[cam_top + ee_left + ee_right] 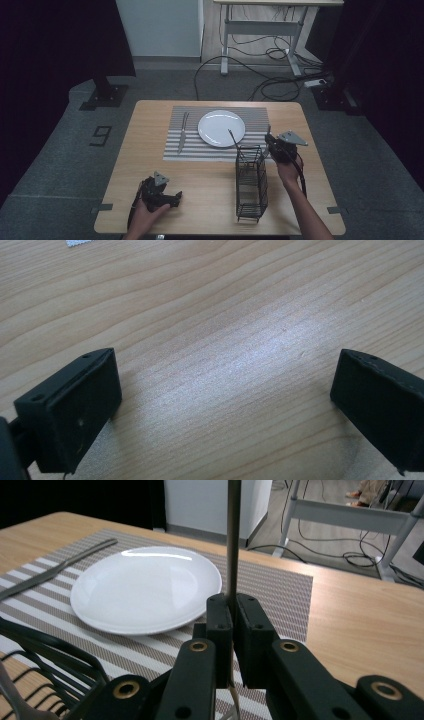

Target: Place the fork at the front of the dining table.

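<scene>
Cables (270,52) trail under a desk (260,25) (beyond the table).

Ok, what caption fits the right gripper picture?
Right gripper pinching a thin metal handle beside a white plate.

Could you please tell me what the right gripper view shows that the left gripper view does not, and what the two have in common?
The right gripper view alone shows the white plate, the knife to its left on the striped placemat, part of the black wire basket, and the right gripper with its jaws shut on a thin metal utensil handle standing upright. The left gripper view alone shows the left gripper, jaws wide open over bare wood with nothing between them. Both show the wooden table and a bit of the placemat.
</scene>
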